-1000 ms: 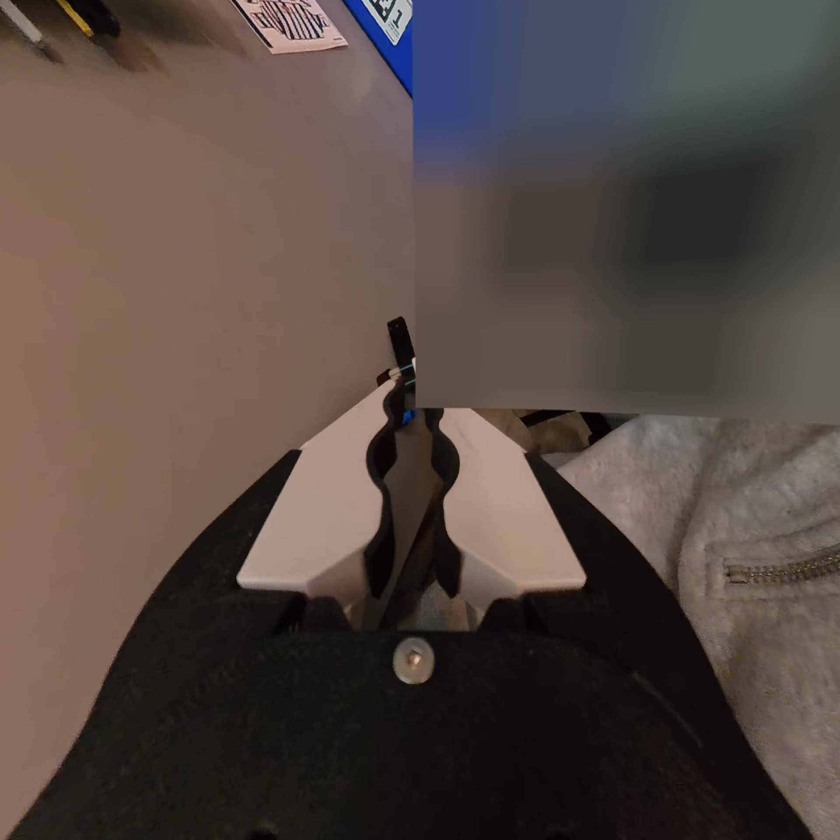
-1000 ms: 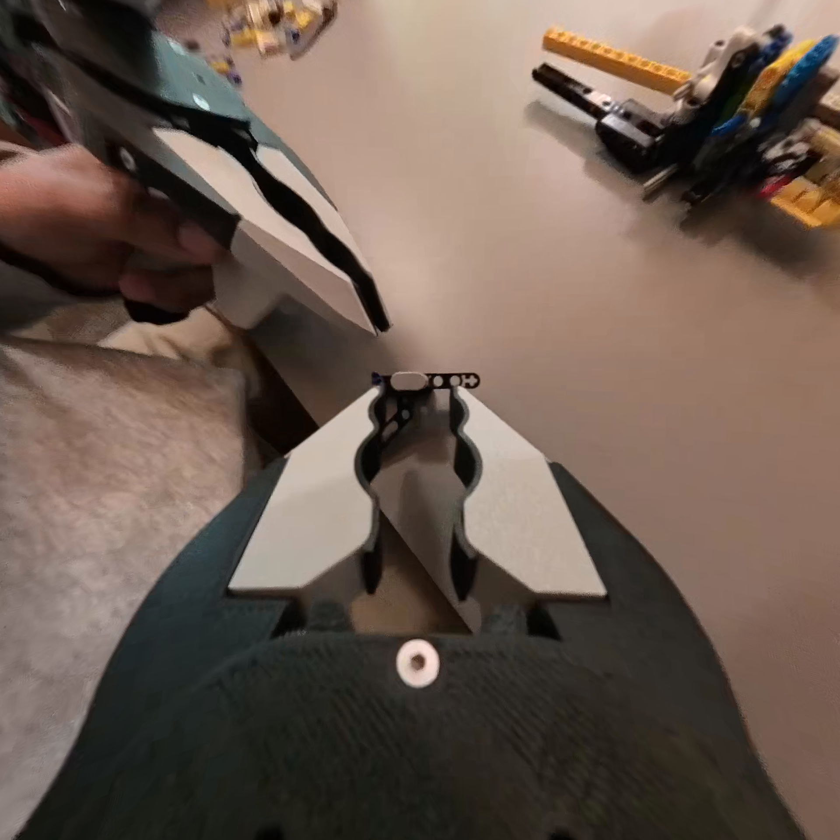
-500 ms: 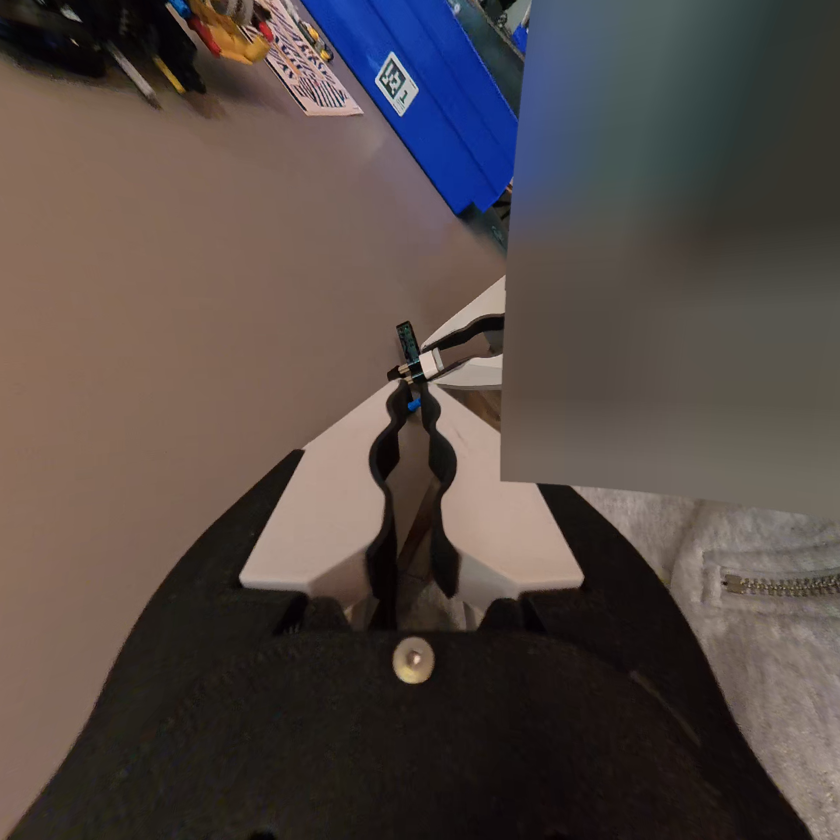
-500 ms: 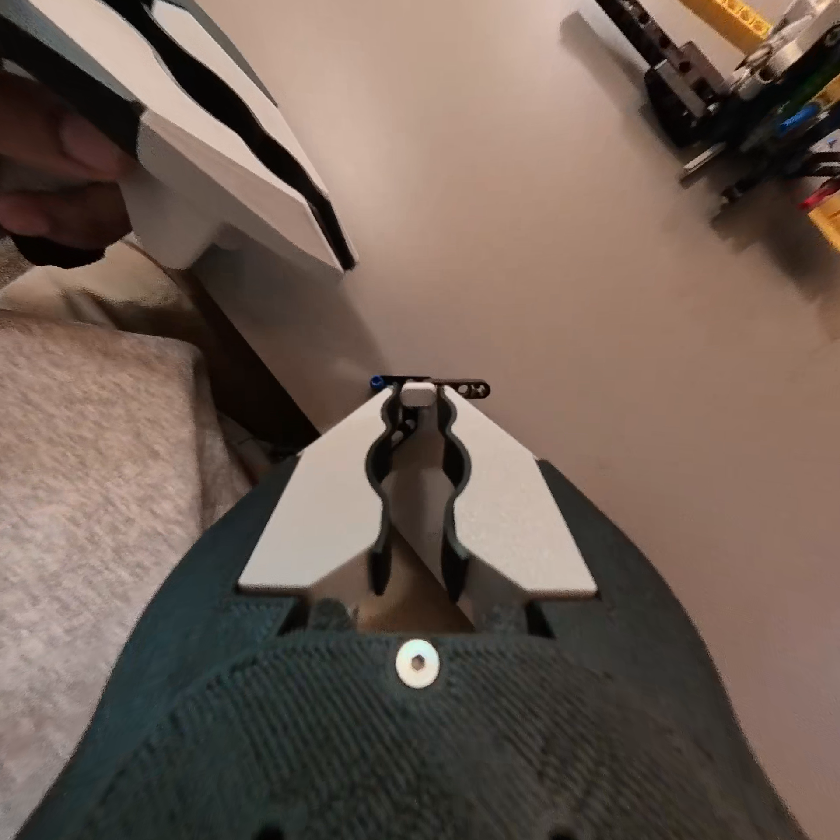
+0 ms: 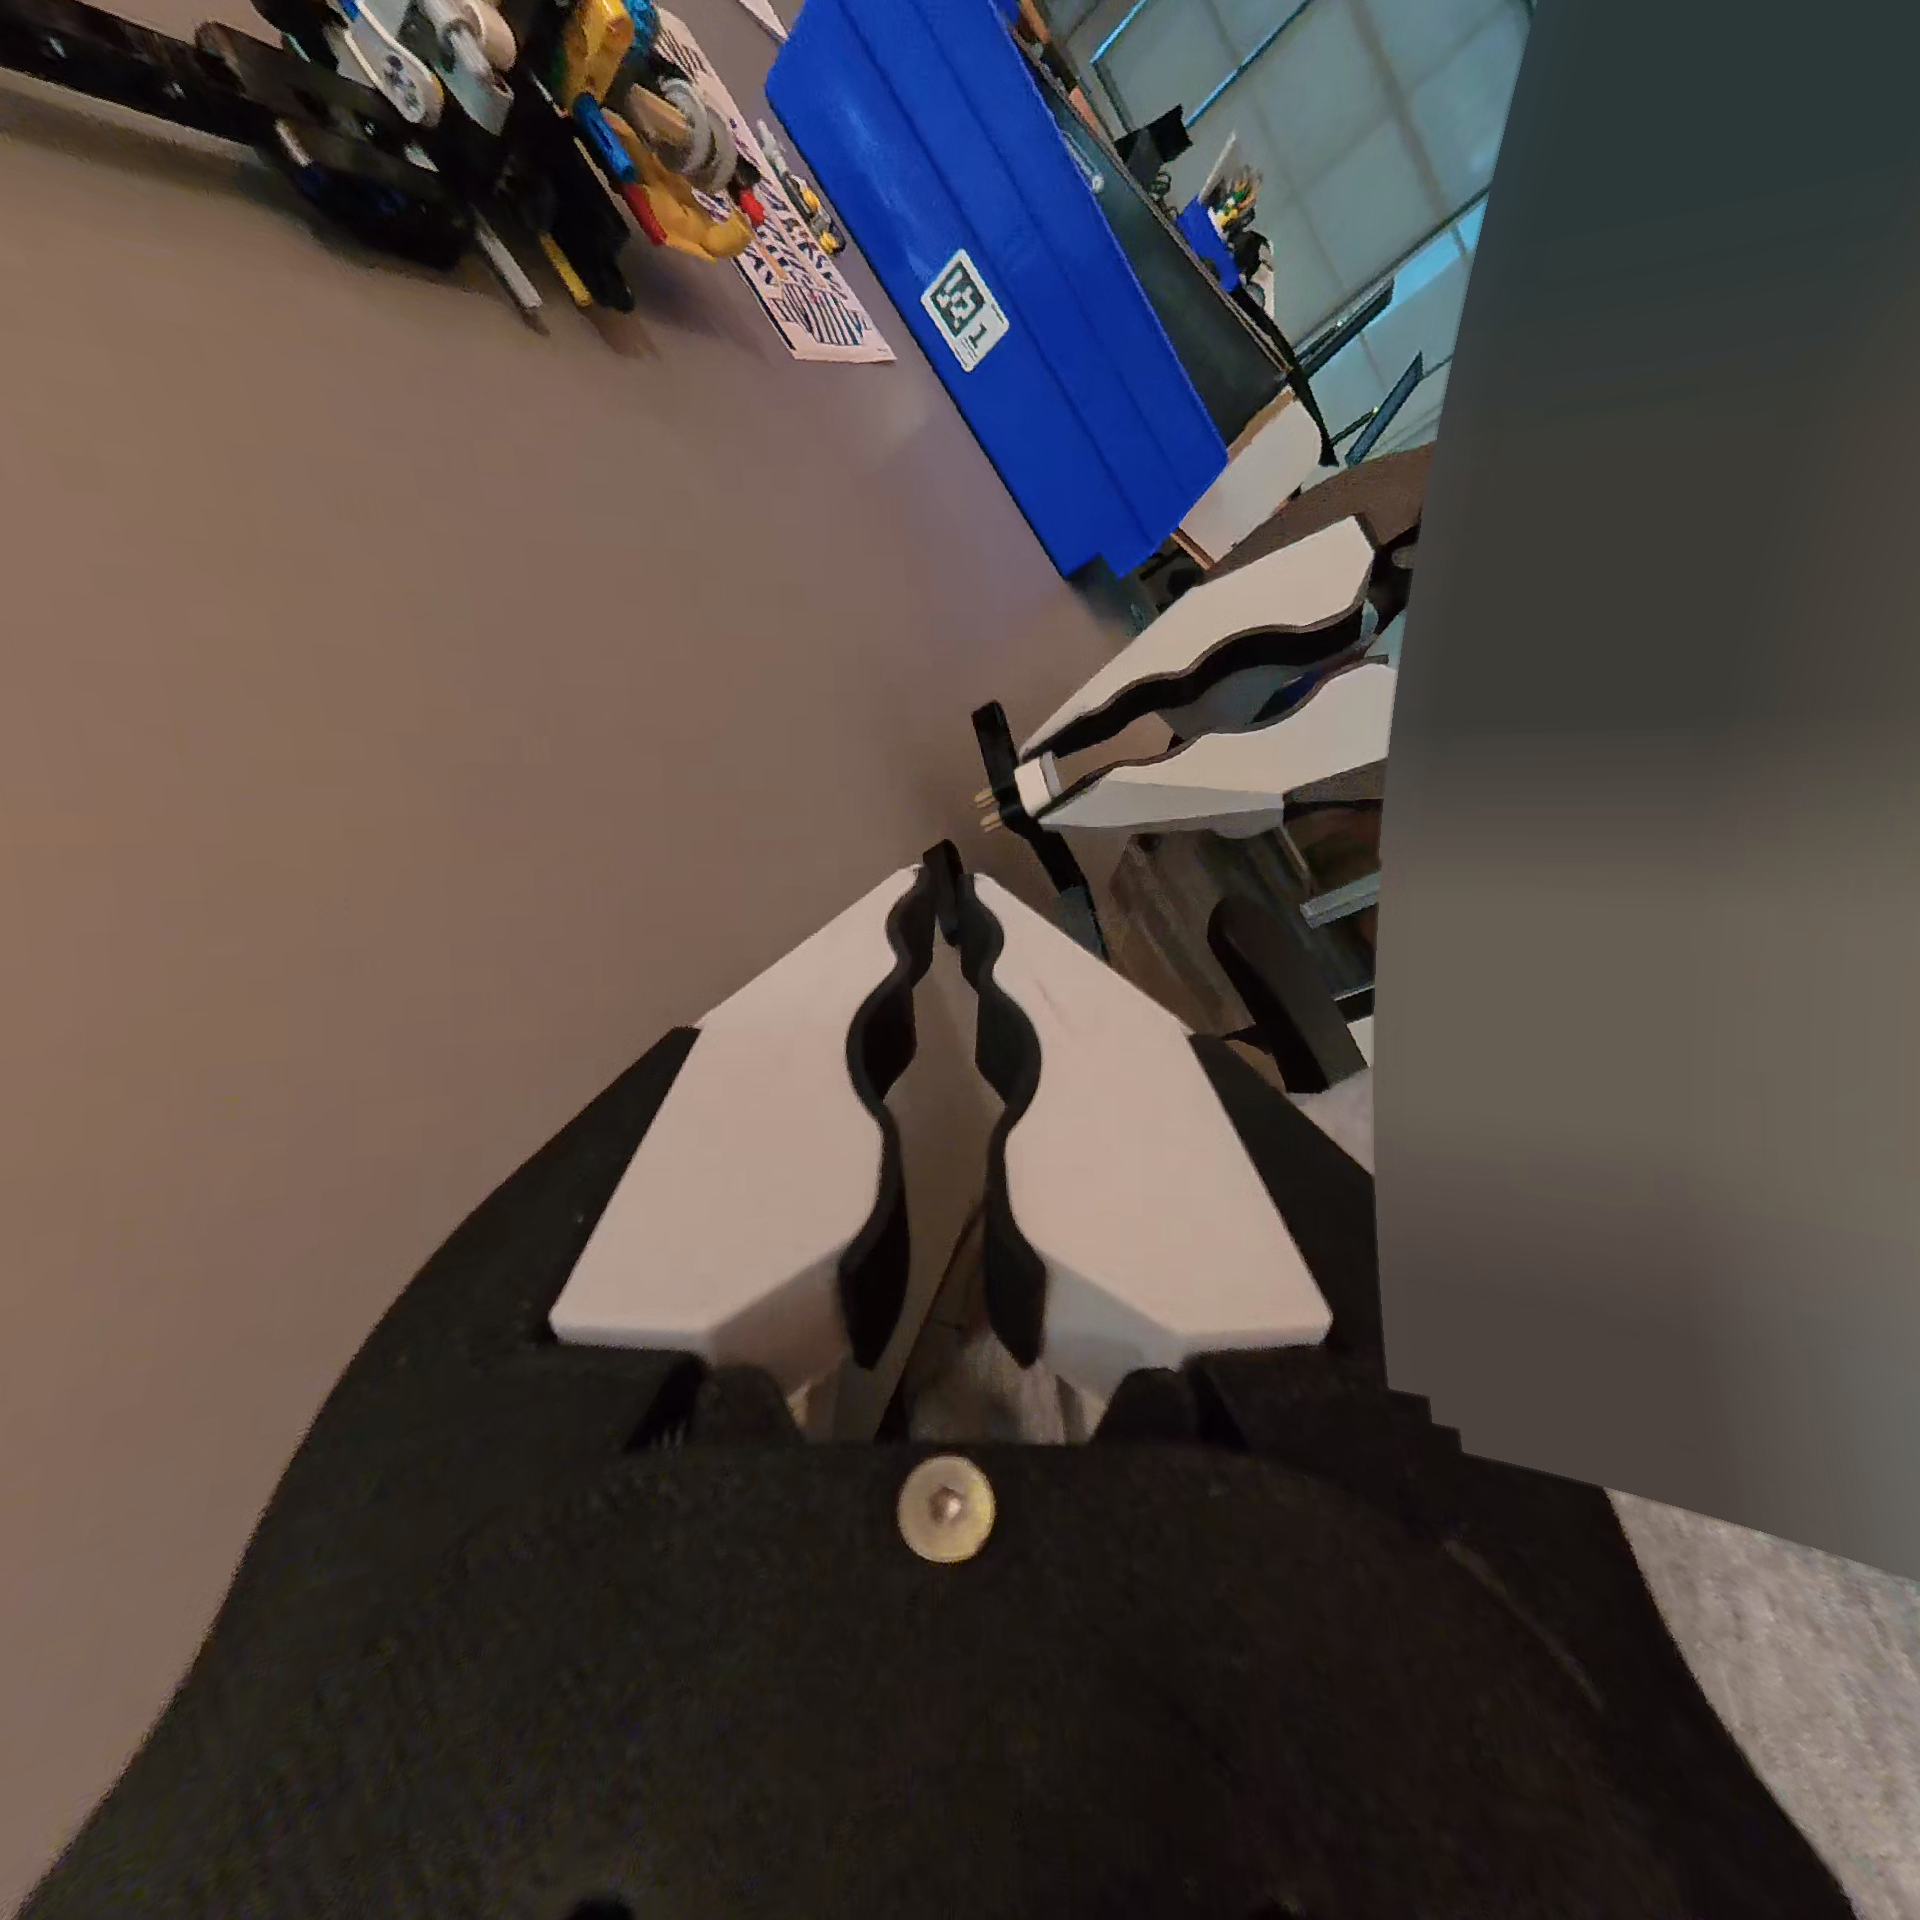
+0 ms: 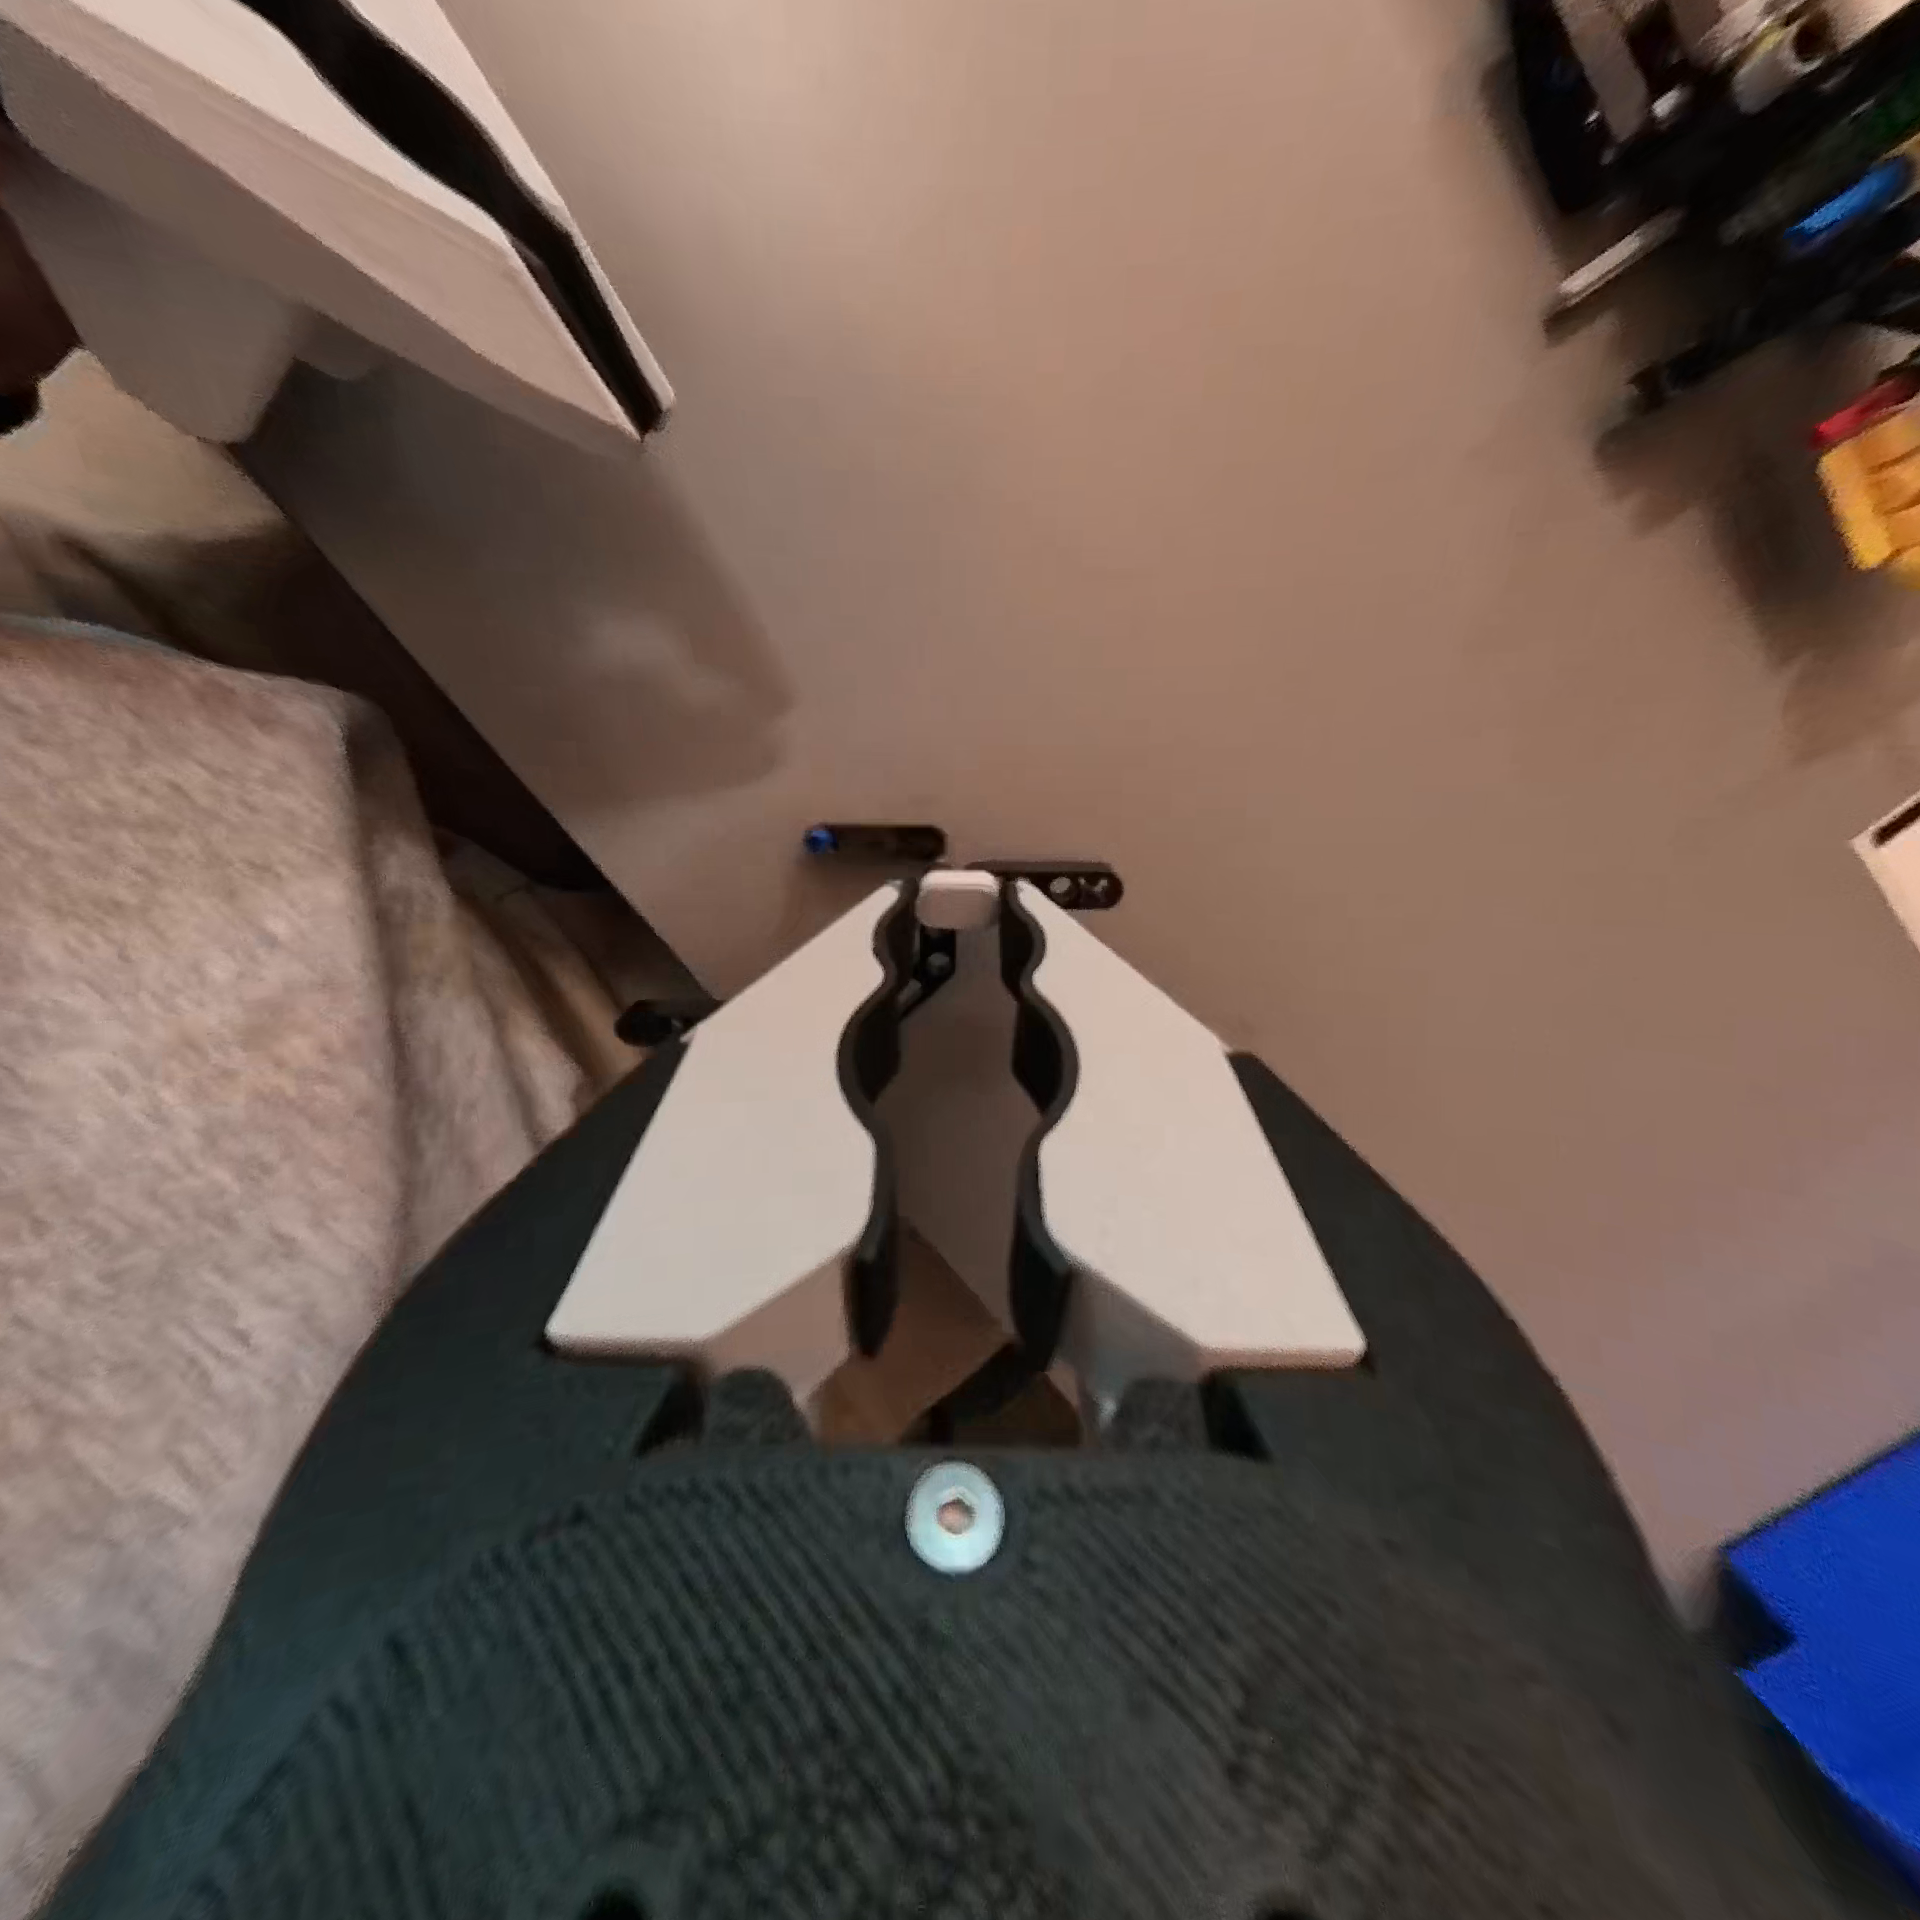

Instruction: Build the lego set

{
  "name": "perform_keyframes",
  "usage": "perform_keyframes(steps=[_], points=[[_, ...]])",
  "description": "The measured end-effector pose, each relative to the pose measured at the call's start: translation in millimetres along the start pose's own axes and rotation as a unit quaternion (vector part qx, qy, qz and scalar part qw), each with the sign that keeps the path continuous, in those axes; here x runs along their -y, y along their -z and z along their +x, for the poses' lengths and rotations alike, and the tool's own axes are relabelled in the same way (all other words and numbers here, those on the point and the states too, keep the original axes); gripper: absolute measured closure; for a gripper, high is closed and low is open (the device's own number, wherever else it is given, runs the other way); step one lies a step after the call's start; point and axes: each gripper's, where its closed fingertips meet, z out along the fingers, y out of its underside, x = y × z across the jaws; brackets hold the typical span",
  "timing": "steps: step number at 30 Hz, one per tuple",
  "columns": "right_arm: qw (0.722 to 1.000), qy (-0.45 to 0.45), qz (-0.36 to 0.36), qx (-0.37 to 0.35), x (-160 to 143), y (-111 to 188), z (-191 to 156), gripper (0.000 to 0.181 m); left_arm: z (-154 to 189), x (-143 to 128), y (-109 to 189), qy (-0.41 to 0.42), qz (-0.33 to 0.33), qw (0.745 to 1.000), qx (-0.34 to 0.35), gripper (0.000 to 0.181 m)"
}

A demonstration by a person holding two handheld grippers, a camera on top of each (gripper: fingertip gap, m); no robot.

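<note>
My right gripper (image 6: 958, 902) is shut on a small white piece (image 6: 956, 896) joined to a thin black beam (image 6: 1070, 886). A second black beam end with a blue pin (image 6: 823, 837) shows just behind it. In the left wrist view this right gripper (image 5: 1023, 781) holds the white piece (image 5: 1039, 774) and the black beam (image 5: 995, 743) above the table. My left gripper (image 5: 943, 883) is nearly closed on a small black piece (image 5: 943, 868), just below and left of that assembly, not touching it. The left gripper (image 6: 646, 410) shows at the upper left of the right wrist view.
The part-built lego model (image 5: 468, 135) lies far back on the grey table (image 5: 416, 675), blurred in the right wrist view (image 6: 1766, 187). A printed sheet (image 5: 826, 317) and a blue bin (image 5: 1018, 312) lie beyond it. A person's grey fleece garment (image 6: 208, 987) is at the near table edge.
Both grippers have swung round toward the model and the bin. The right gripper's assembly, which met my left fingertips half a second ago, now sits apart, up and to the right.
</note>
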Motion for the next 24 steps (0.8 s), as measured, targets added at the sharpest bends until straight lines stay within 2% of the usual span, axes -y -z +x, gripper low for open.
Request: perform_keyframes(steps=[1,7,13,24], points=[[1.0,-0.013,-0.004,0.011,1,-1,-5,0.167,-1,0,1,0.004,0.001,1.0,0.0,0.178],[0.999,-0.013,-0.042,-0.024,-3,-9,-9,0.167,-5,4,6,0.028,0.008,1.0,-0.011,0.178],[0.998,-0.018,-0.052,-0.031,5,-9,-11,0.167,-4,5,11,0.035,0.01,0.999,-0.02,0.177],[0.996,-0.018,-0.074,-0.034,2,-12,-12,0.167,-7,6,13,0.045,0.008,0.999,-0.024,0.176]])
